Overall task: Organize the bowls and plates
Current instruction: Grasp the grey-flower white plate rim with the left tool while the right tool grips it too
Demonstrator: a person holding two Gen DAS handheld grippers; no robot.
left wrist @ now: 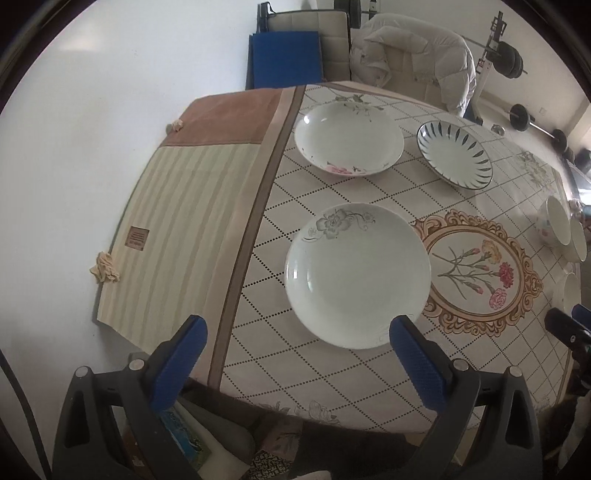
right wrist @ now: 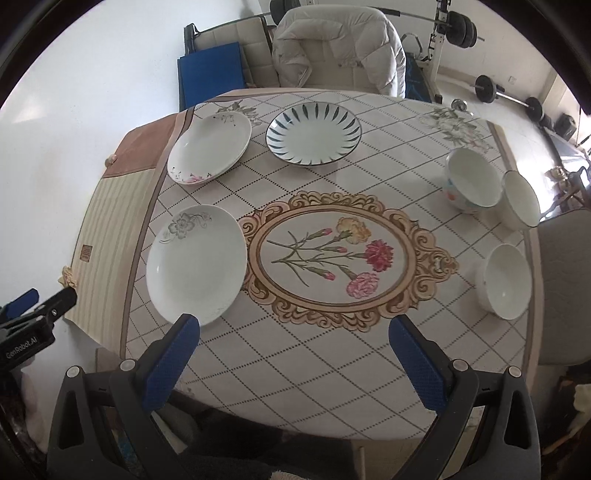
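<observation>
Table (right wrist: 332,369): round top under a glossy cloth printed with a dotted diamond grid; centre carries an oval gilt-scroll medallion (right wrist: 334,258) with carnations. At the left rim lies a matte fabric runner (left wrist: 177,236), brown and striped beige, with knotted tassels at its corners.

Padded chair with a white quilted jacket (right wrist: 336,40) draped over it stands at the far side; barbell rack (right wrist: 448,26) behind it.

Plates, all shallow, round, glazed ceramic:
- Grey-flower plate (left wrist: 356,277), white, nearest on the left, just beside the medallion.
- Pink-flower plate (left wrist: 349,138), white, far left. The right wrist view suggests a double rim, possibly two stacked; cannot tell.
- Striped plate (right wrist: 314,133), dark radial leaf strokes, dark rim, far centre, near the pink-flower plate but apart.

Bowls, deep white ceramic, on the right side:
- Dotted bowl (right wrist: 471,181) with coloured spots outside, touching or nearly touching the rimmed bowl (right wrist: 521,201).
- Plain bowl (right wrist: 504,282), nearer, apart from those two.

The right wrist view shows all three bowls whole; the left wrist view clips them at its right edge. The runner's label is clearer in the left view.

Left gripper (left wrist: 299,336): blue textured pads spread wide, empty, above the near edge before the grey-flower plate. Right gripper (right wrist: 293,334): pads likewise wide apart, holding nothing, over the near rim before the medallion.
</observation>
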